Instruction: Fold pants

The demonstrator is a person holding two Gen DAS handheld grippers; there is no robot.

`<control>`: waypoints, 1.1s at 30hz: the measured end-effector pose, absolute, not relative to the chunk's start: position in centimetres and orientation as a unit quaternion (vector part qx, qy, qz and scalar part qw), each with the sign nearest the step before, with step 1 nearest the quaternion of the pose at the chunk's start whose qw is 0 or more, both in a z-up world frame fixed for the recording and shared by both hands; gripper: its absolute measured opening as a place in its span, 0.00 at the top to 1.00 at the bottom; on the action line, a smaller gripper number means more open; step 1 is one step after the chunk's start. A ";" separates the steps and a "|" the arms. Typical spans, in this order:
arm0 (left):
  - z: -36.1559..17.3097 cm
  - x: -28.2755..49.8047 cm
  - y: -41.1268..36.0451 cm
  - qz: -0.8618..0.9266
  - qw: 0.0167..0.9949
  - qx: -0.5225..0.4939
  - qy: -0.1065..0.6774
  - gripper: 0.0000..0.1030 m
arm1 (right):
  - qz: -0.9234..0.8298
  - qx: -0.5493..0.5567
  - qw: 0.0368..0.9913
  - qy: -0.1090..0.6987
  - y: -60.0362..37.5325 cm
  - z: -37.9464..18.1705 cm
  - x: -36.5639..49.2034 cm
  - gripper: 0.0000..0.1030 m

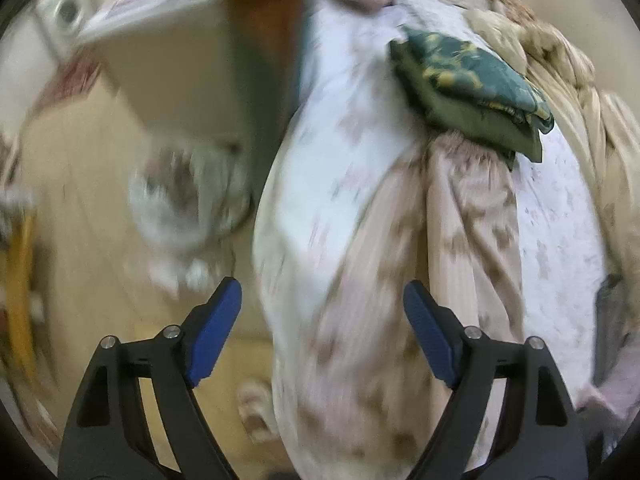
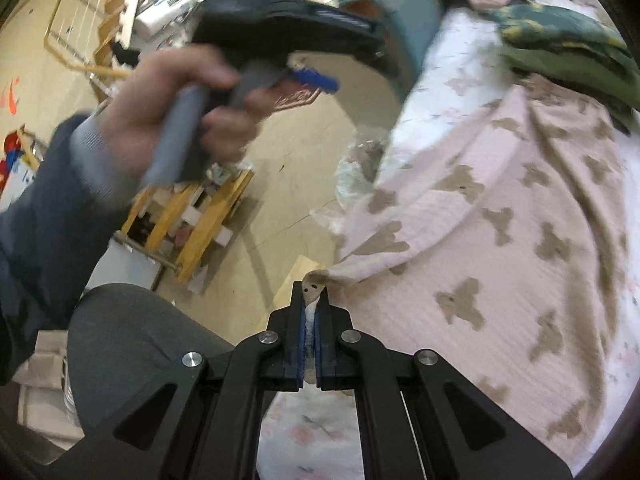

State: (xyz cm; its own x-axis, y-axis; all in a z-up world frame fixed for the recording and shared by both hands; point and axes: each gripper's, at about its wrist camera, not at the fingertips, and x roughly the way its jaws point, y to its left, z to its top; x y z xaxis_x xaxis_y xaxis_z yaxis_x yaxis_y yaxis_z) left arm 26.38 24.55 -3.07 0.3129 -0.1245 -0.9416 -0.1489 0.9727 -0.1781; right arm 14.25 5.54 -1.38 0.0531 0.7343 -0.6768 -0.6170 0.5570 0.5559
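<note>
Only the right wrist view shows the right tool [image 2: 311,300] pinching the pants [image 2: 500,216] hem at six o'clock; the left tool [image 1: 322,320] gapes empty

Pink pants [image 2: 500,216] with brown bear print, spread rumpled across the white floral bedding

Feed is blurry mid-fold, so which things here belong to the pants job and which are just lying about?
Job:
pink bear-print pants
right gripper, shut on a pants edge
left gripper, open and empty

Lying about:
folded green patterned cloth
floral sheet underneath
wooden rack on the floor
</note>
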 end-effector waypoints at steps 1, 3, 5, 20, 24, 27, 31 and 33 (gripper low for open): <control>-3.7 24.8 25.2 0.008 0.797 -0.133 0.589 0.22 | 0.471 0.051 0.722 0.504 6.6 -1.8 14.1 0.98; -5.1 22.4 26.4 0.013 0.792 -0.157 0.590 0.22 | 0.478 0.023 0.720 0.503 9.5 -3.4 13.6 0.98; -6.3 20.9 27.1 0.027 0.793 -0.175 0.583 0.22 | 0.481 0.007 0.721 0.499 11.4 -4.9 13.3 0.92; -9.8 20.8 24.6 -0.051 0.782 -0.115 0.610 0.22 | 0.476 0.082 0.696 0.531 7.1 -5.0 13.1 0.24; -9.3 20.4 18.8 -0.113 0.791 -0.025 0.600 0.22 | 0.425 0.088 0.730 0.528 -0.5 -3.9 13.9 0.24; -10.2 20.9 14.6 -0.112 0.795 0.068 0.592 0.22 | 0.380 0.094 0.752 0.530 -5.9 -4.0 15.1 0.24; -12.1 23.3 12.4 -0.086 0.787 0.108 0.601 0.22 | 0.330 0.110 0.774 0.528 -11.3 -4.7 16.1 0.24; -13.1 24.8 13.4 -0.048 0.786 0.103 0.608 0.22 | 0.313 0.136 0.781 0.524 -13.6 -5.7 16.7 0.24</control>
State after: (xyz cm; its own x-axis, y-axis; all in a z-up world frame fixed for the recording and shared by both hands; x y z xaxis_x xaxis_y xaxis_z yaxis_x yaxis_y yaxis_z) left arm 24.77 13.44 -13.06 0.2561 0.0496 -0.9654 0.2005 0.9742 0.1033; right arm 16.68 -13.57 -5.71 0.2558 0.6309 -0.7325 -0.3454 0.7673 0.5402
